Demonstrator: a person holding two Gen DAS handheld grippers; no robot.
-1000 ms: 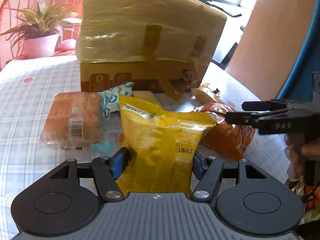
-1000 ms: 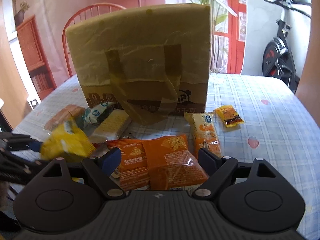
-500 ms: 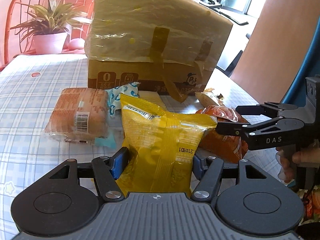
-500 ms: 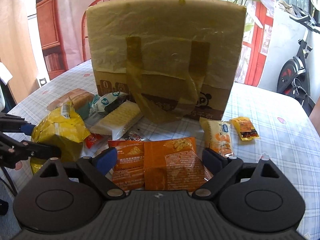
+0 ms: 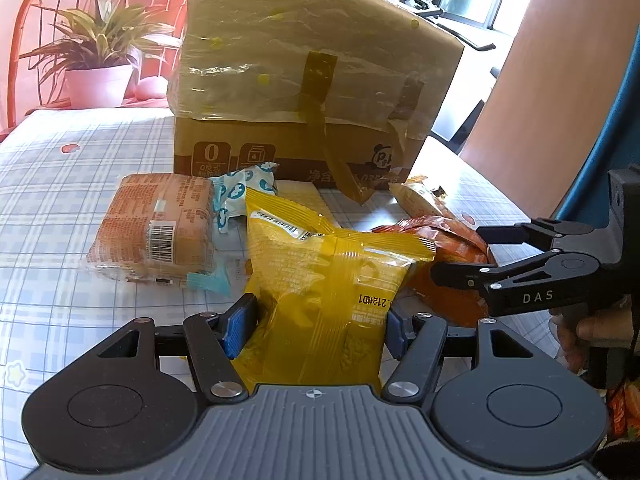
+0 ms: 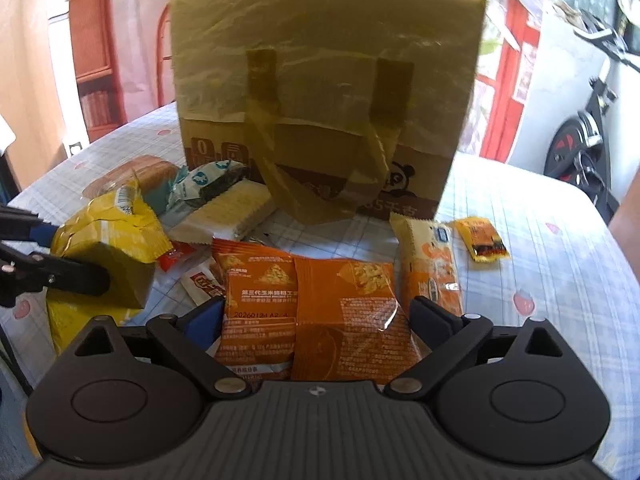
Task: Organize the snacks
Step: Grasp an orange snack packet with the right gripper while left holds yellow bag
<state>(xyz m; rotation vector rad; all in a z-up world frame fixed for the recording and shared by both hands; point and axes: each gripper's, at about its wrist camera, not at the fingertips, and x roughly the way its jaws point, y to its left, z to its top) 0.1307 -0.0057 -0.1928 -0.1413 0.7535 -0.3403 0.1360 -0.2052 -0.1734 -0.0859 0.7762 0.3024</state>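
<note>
Left wrist view — my left gripper (image 5: 318,326) keeps the yellow snack bag (image 5: 328,292) clamped, upright above the surface (image 5: 56,184), before the brown box (image 5: 312,80); no change there.

Right wrist view — my right gripper (image 6: 316,320) has just been opening, jaws now wide around the orange snack packet (image 6: 316,308), pads clear of it: released, packet resting on the surface.

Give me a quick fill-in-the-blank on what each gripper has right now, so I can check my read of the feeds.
1. The left gripper is shut on the ____ packet.
2. The orange packet lies between the open jaws of the ____ gripper.
3. Behind the snacks stands a taped cardboard ____.

Missing words: yellow; right; box
</note>
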